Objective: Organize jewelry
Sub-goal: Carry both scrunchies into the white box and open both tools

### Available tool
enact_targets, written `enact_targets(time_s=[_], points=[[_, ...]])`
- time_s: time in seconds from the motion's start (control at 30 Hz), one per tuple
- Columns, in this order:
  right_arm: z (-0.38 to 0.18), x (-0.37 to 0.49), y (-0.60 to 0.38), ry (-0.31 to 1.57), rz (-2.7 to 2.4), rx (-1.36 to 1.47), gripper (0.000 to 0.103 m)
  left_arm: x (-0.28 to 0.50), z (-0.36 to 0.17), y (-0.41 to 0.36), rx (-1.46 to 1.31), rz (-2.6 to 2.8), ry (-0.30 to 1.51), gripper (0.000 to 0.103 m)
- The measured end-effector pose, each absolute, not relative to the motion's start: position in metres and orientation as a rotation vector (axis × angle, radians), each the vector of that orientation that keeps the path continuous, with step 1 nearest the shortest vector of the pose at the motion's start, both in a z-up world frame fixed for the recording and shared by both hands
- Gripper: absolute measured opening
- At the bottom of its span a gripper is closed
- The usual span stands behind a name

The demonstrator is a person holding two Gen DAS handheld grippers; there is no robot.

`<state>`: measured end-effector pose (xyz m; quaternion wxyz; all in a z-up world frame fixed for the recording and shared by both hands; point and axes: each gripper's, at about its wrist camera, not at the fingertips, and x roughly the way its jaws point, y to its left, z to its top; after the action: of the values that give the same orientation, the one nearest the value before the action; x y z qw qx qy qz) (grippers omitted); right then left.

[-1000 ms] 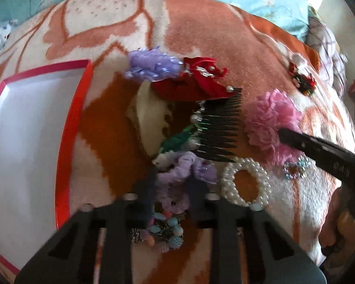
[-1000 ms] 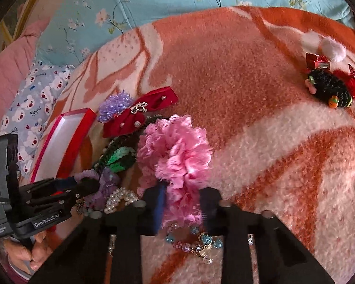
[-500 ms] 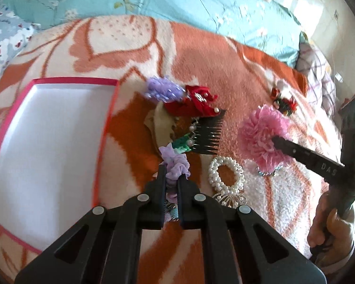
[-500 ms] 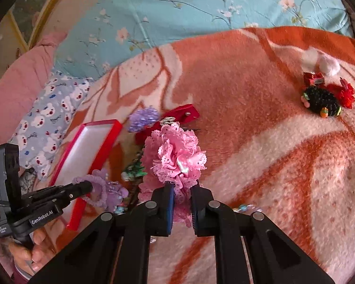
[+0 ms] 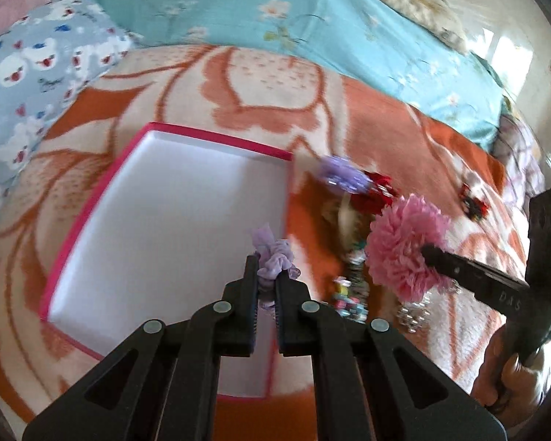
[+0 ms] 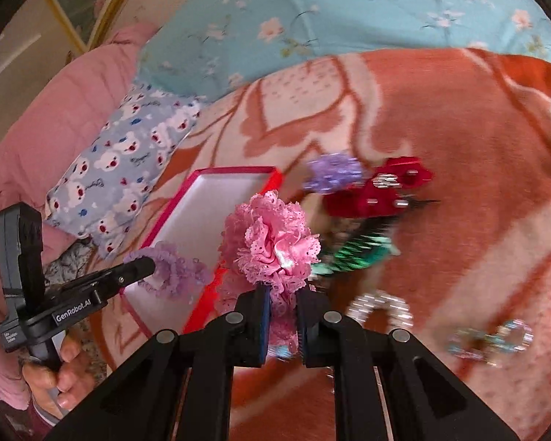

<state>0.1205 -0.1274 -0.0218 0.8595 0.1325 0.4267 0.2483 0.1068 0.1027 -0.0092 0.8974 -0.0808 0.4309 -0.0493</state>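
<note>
Left gripper (image 5: 266,275): jaws drawn narrow, pinched on a lilac scrunchie (image 5: 273,253). The scrunchie was held in the air above the near right part of the red-rimmed box (image 5: 216,139), whose white floor was bare where visible. In the right wrist view the same lilac scrunchie (image 6: 172,270) was seen as a frilled ring hanging off the fingertip of the left gripper (image 6: 143,266), over the box (image 6: 231,173).

Right gripper (image 6: 283,299): jaws narrow, closed on the lower frill of a pink lace flower (image 6: 273,242). The flower was carried clear of the blanket (image 6: 459,128), just beside the box's near right edge, not yet over it. From the left wrist view the pink flower (image 5: 407,242) was seen at the tip of the right gripper (image 5: 428,251).

Handling, as judged: both pieces were taken to be very light, soft and compressible, not fragile. A pinch on a gathered fold was thought sufficient; slip was thought unlikely, but snagging of lace on the pads at release was considered possible.

Orientation: the scrunchie's ring was seen roughly edge-on to the left camera, frill projecting forward and up beyond the fingertips; no true long axis. The flower was roughly round, its bloom face turned up and toward the right camera, its gripped base pointing down.

Left on the blanket: a red bow clip (image 6: 380,191), a second purple frill (image 6: 334,171), a green piece (image 6: 360,253), 2 beaded bracelets, blurred.
</note>
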Motion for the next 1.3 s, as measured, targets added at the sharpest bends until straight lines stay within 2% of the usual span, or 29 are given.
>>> enact_targets(time_s=[0.4,0.9,1.17,1.27,1.3], points=[[-0.033,0.157,-0.036,0.920,0.625,0.254,0.011,0.135,-0.030,0.178,-0.235,0.035,0.895,0.006],[-0.074,0.240,0.009,0.978,0.569,0.239,0.011,0.219,-0.052,0.203,-0.237,0.077,0.897,0.006],[-0.081,0.257,0.018,0.993,0.568,0.196,0.018,0.232,-0.071,0.212,-0.234,0.120,0.950,0.006],[-0.080,0.256,0.019,0.992,0.578,0.193,0.024,0.232,-0.074,0.212,-0.234,0.131,0.962,0.007],[-0.079,0.256,0.019,0.992,0.577,0.190,0.030,0.231,-0.074,0.212,-0.230,0.134,0.964,0.008]])
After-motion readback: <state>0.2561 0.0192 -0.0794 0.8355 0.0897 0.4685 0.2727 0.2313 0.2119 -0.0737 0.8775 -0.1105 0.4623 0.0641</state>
